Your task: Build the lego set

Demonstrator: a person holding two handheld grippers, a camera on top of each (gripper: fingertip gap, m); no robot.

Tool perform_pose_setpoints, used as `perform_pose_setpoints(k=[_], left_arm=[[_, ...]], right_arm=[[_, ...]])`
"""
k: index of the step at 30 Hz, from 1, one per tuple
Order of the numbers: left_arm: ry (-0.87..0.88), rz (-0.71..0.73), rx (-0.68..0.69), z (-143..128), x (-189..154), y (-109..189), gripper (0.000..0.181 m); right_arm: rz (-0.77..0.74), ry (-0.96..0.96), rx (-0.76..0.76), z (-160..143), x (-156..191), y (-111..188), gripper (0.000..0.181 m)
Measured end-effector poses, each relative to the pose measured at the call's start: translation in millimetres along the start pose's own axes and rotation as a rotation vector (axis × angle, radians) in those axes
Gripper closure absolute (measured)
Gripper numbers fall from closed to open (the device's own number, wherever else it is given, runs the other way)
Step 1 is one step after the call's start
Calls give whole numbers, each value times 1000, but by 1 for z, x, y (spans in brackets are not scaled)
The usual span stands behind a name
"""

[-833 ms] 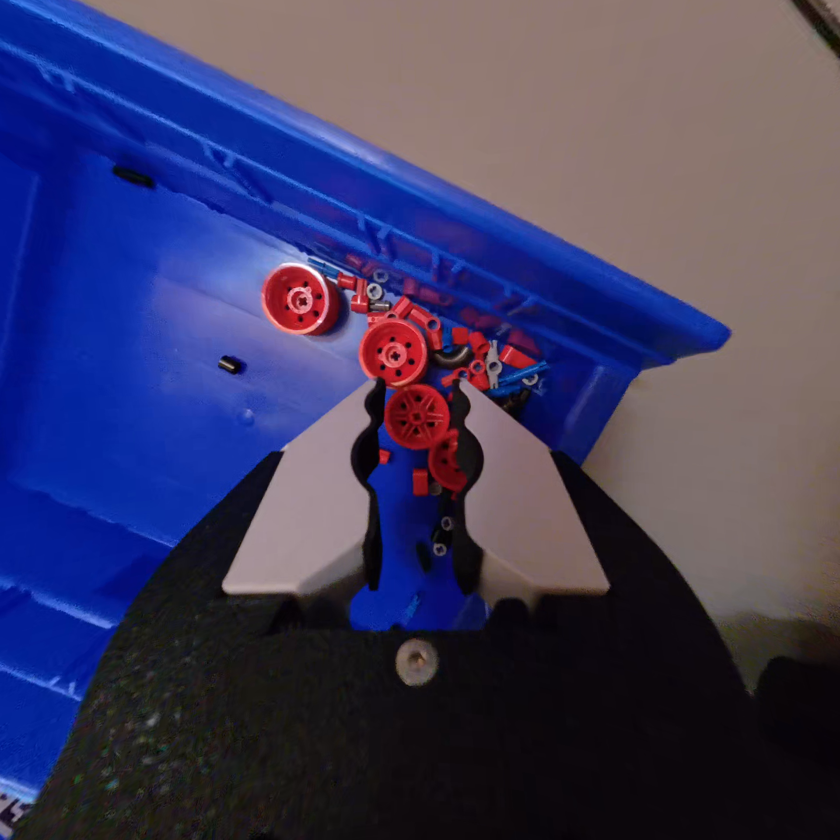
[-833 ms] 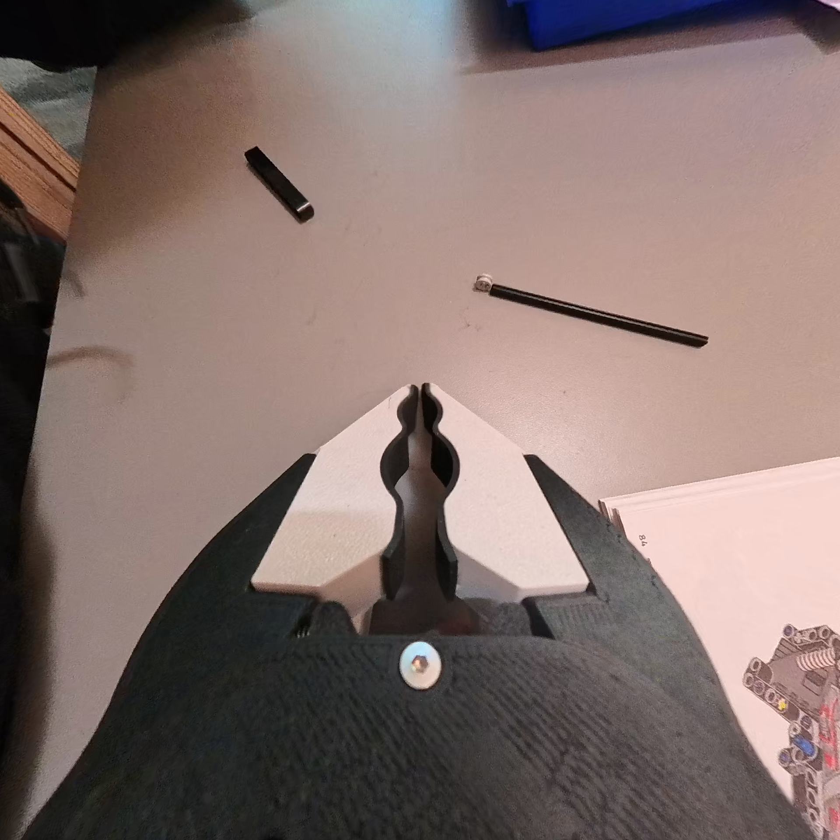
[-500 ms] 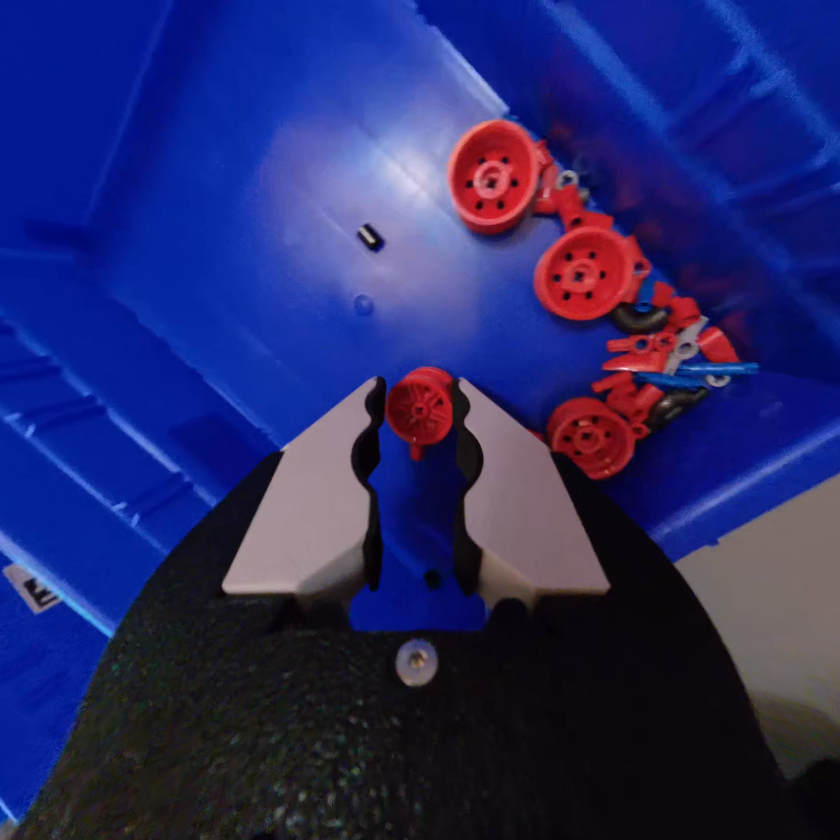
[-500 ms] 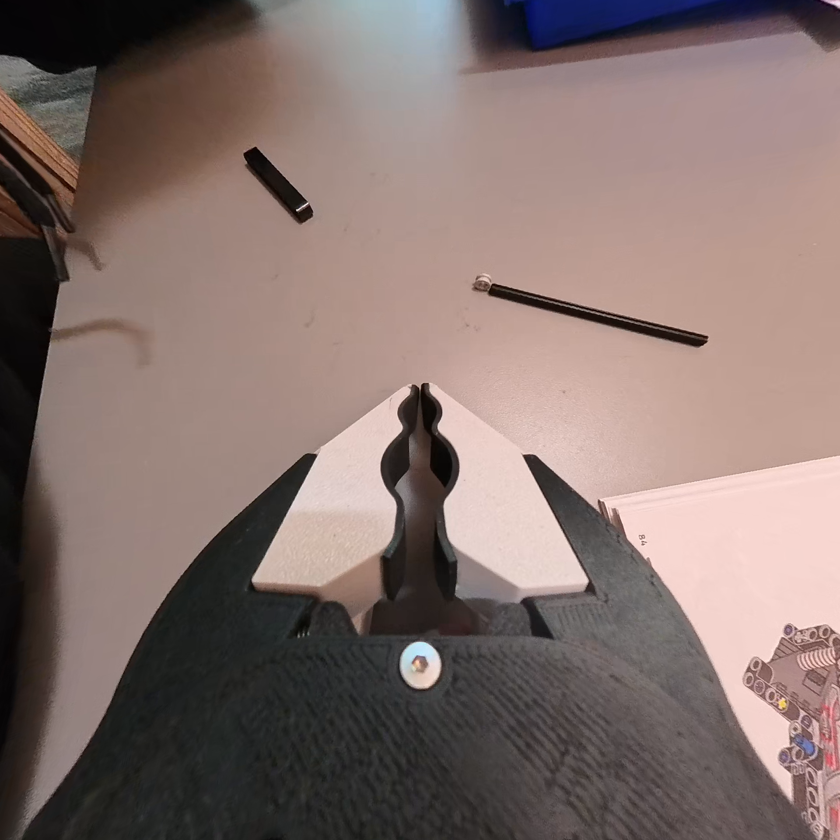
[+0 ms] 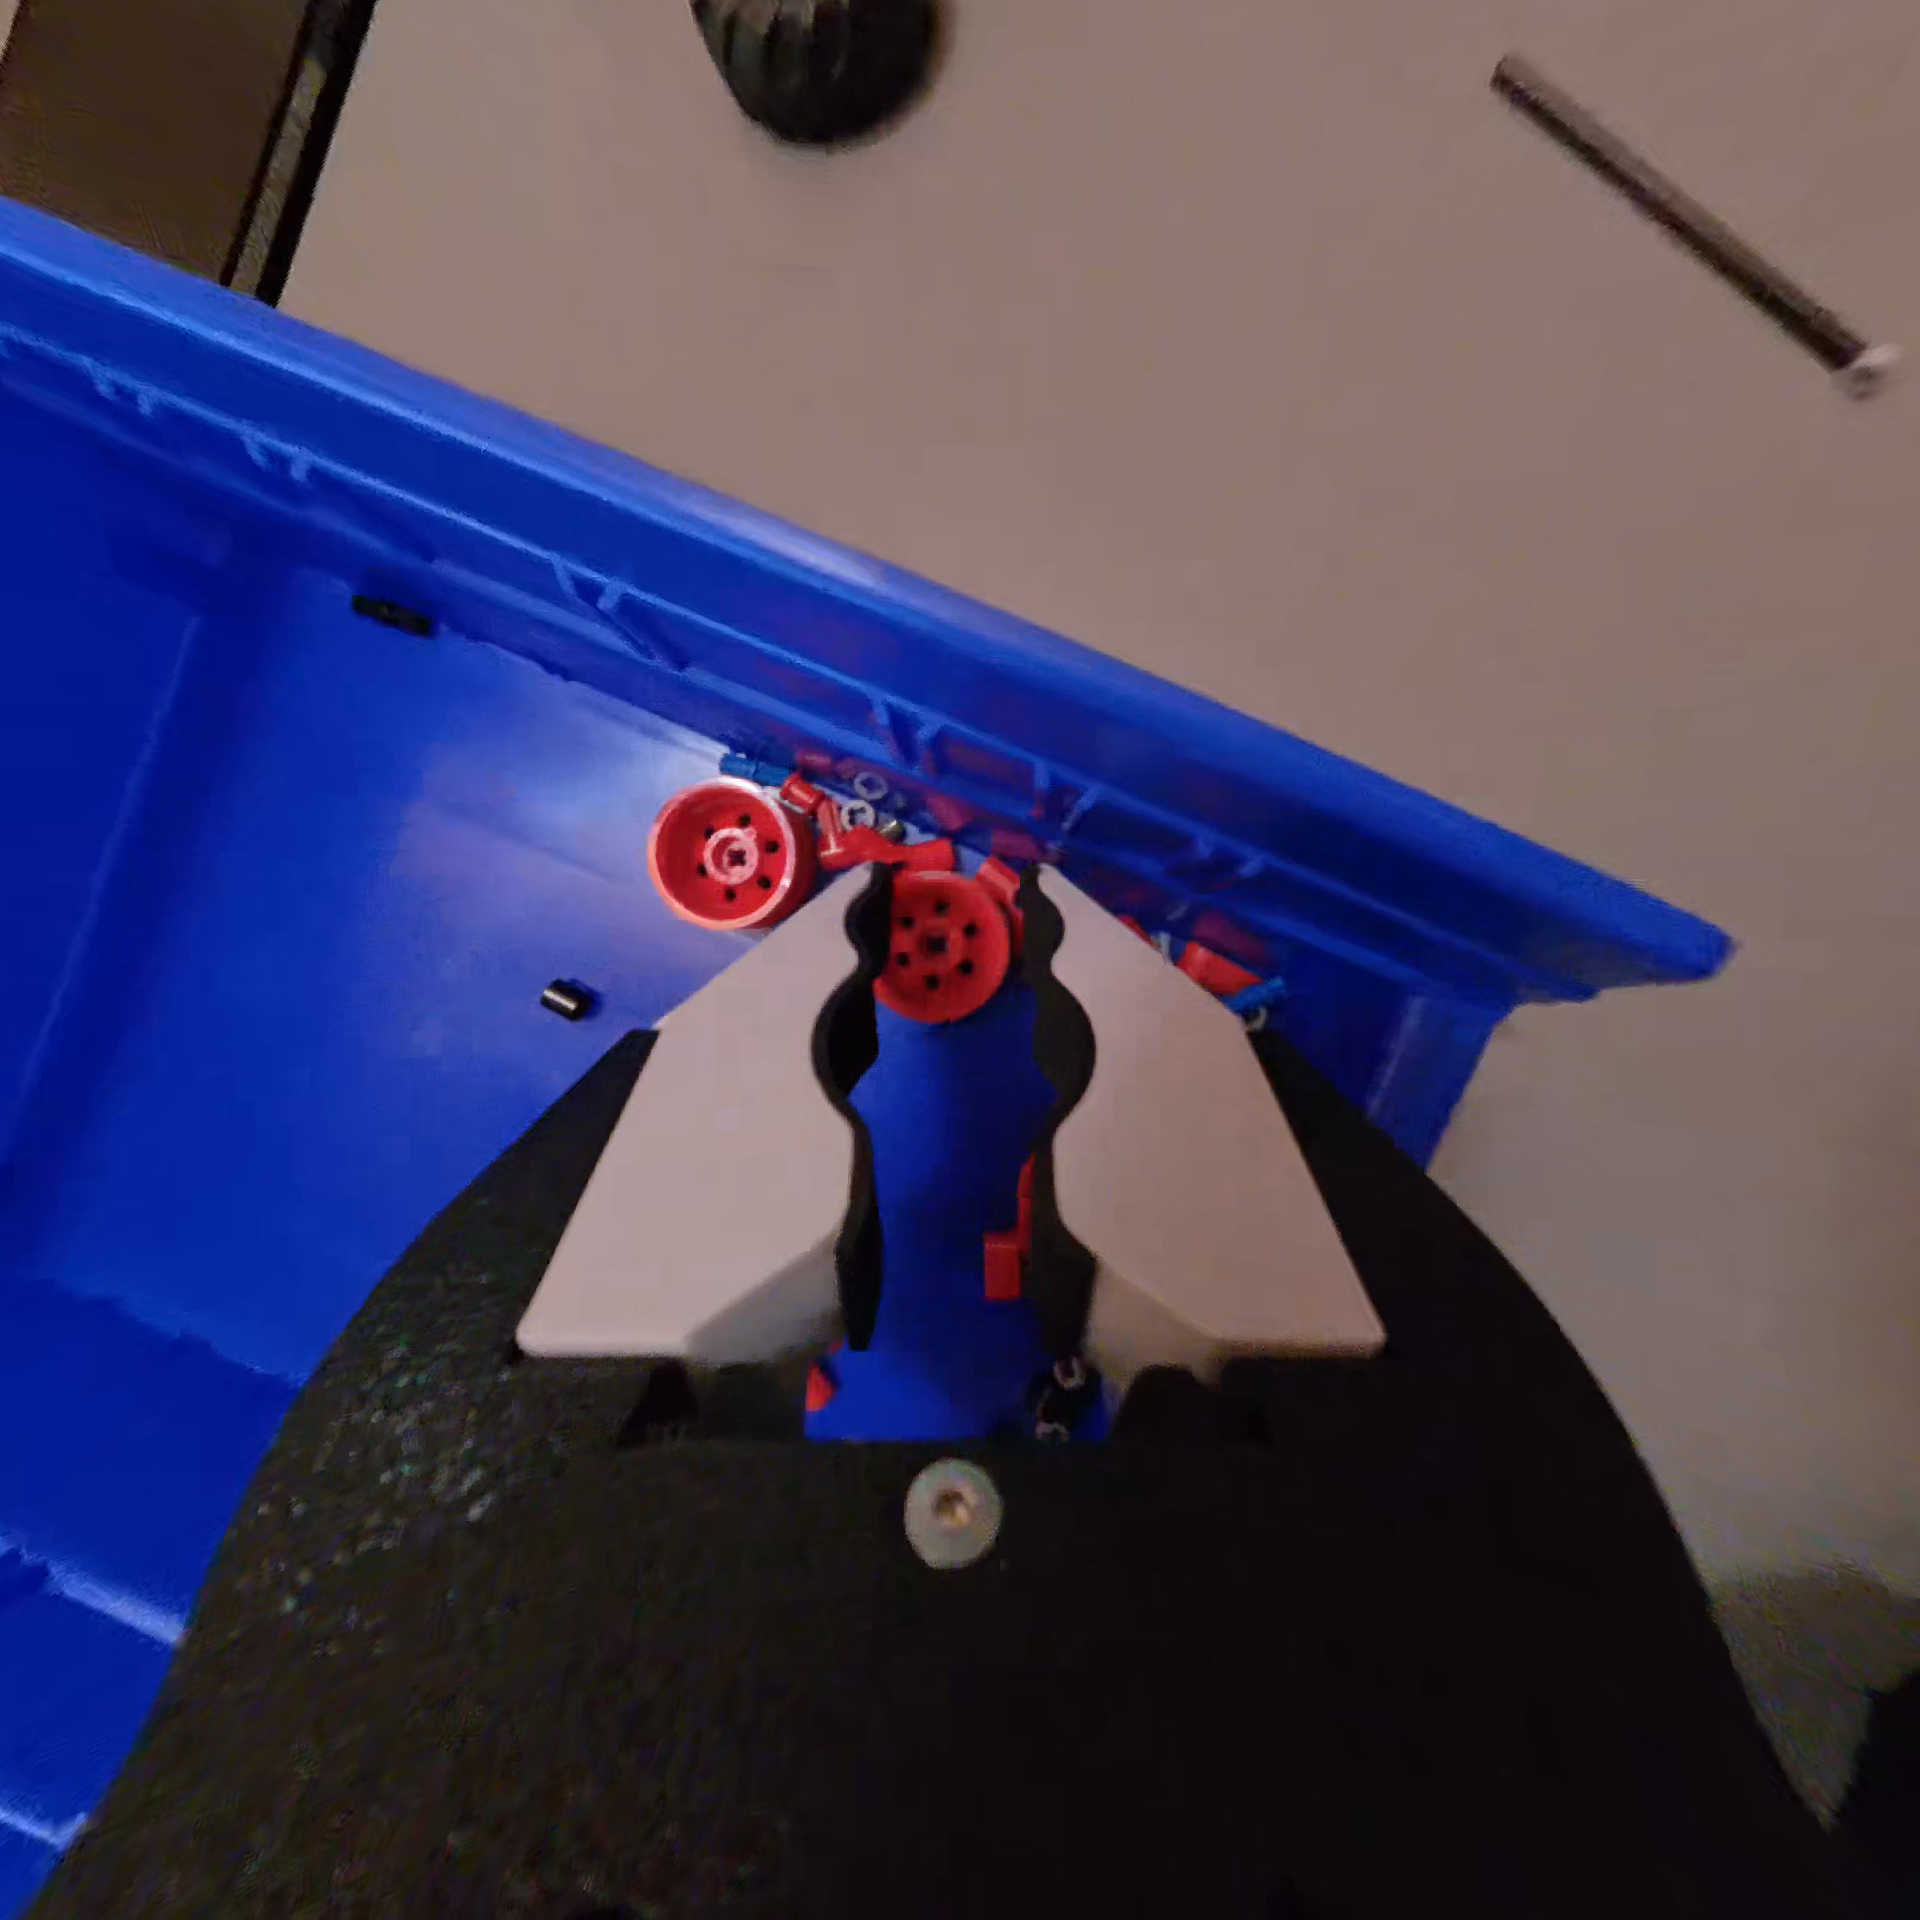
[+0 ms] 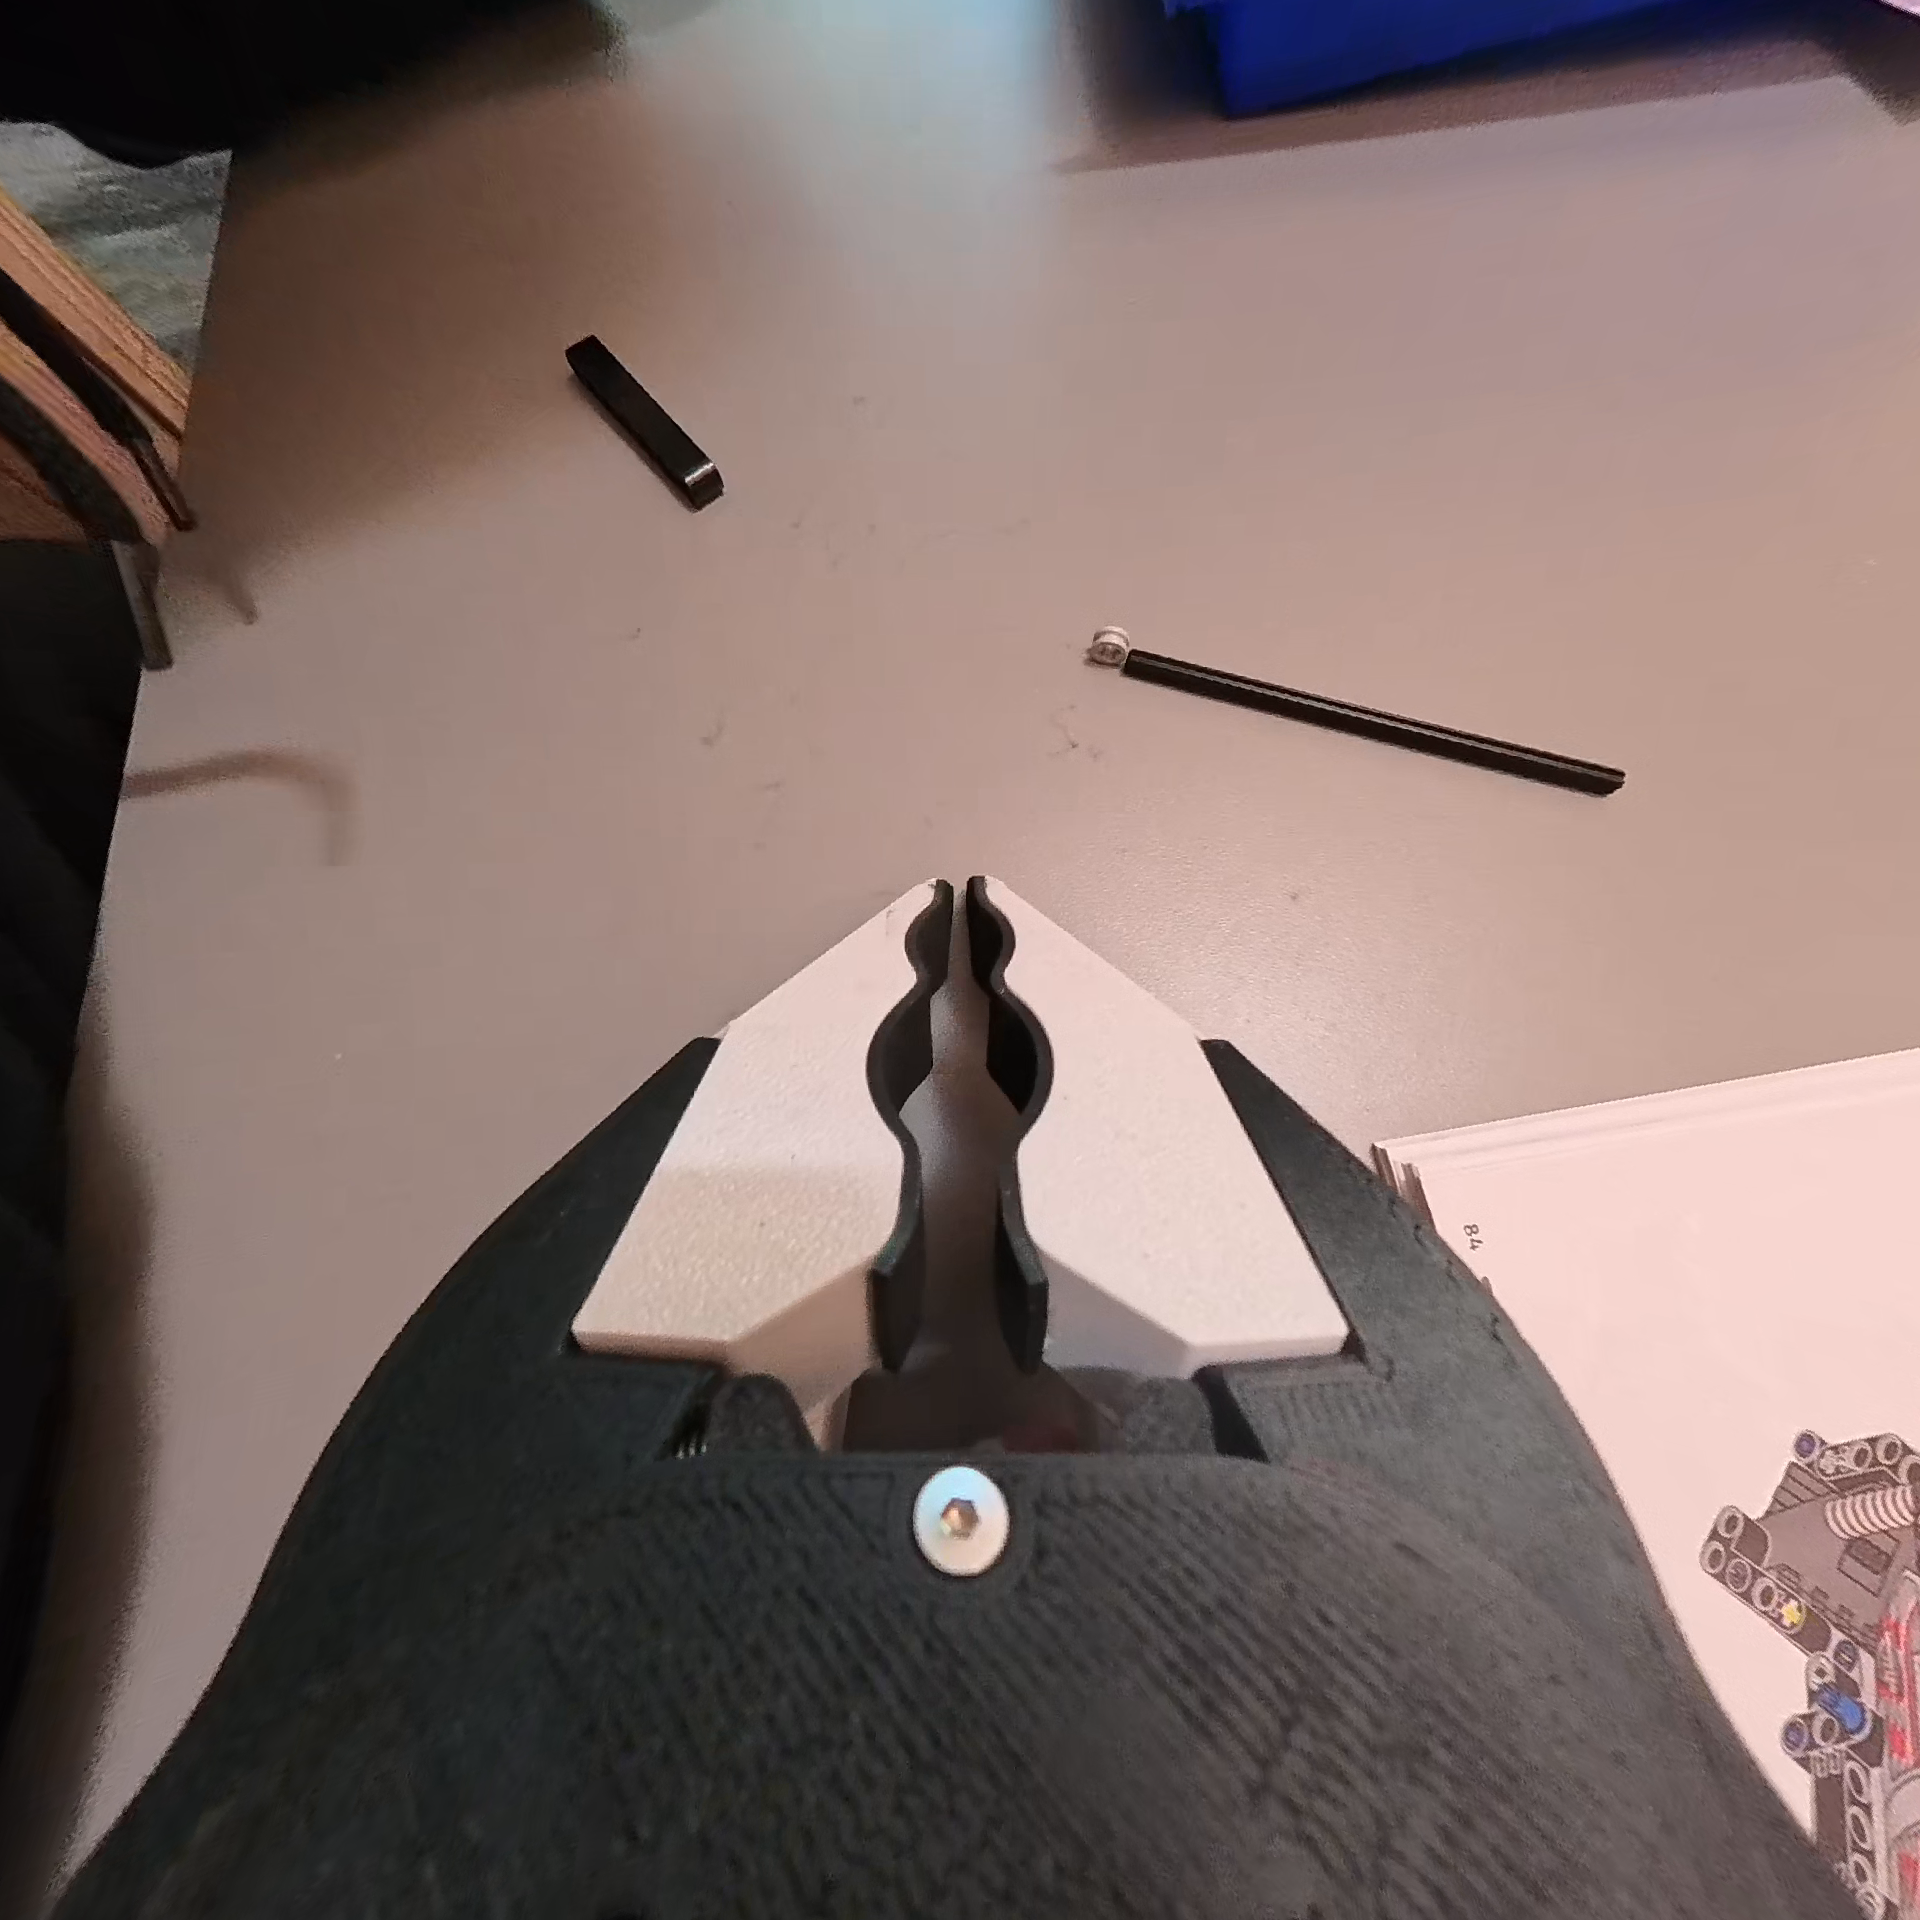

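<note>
Progress looks pretty early to me: nothing assembled shows up anywhere, just loose parts and the instruction booklet (image 6: 1662, 1299) lying open on the table (image 6: 935, 312) right beside the right gripper (image 6: 960, 883). That gripper is clenched on nothing, tips basically touching. The left gripper (image 5: 945, 883) is down in the blue bin (image 5: 260, 1039) with its fingers spread, a red wheel (image 5: 938, 954) sitting between the tips, hub face pointing up at the camera; can't tell if the pads actually touch it. A second red wheel (image 5: 727, 857) lies just beside it, against the bin wall with a pile of small red bits. Outside the bin, the long black axle (image 6: 1371, 720) lies flat on the table, its grey-capped end pointing toward the short black beam (image 6: 642, 421).
</note>
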State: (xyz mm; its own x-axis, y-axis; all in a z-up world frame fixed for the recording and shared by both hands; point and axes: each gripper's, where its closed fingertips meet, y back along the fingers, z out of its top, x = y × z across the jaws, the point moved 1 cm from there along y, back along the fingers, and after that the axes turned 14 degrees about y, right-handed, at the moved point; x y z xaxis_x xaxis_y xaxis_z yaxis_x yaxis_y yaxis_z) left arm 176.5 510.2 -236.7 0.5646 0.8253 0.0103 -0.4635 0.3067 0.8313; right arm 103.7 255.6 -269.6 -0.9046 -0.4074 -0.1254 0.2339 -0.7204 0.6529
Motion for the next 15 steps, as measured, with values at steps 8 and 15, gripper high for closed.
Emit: perform_pose_setpoints(k=[8, 15], left_arm=[[133, 271, 105, -16, 46, 7, 159], [73, 101, 93, -7, 14, -13, 156]], right_arm=[[11, -9, -3, 0, 0, 0, 178], [20, -11, -6, 0, 1, 0, 177]])
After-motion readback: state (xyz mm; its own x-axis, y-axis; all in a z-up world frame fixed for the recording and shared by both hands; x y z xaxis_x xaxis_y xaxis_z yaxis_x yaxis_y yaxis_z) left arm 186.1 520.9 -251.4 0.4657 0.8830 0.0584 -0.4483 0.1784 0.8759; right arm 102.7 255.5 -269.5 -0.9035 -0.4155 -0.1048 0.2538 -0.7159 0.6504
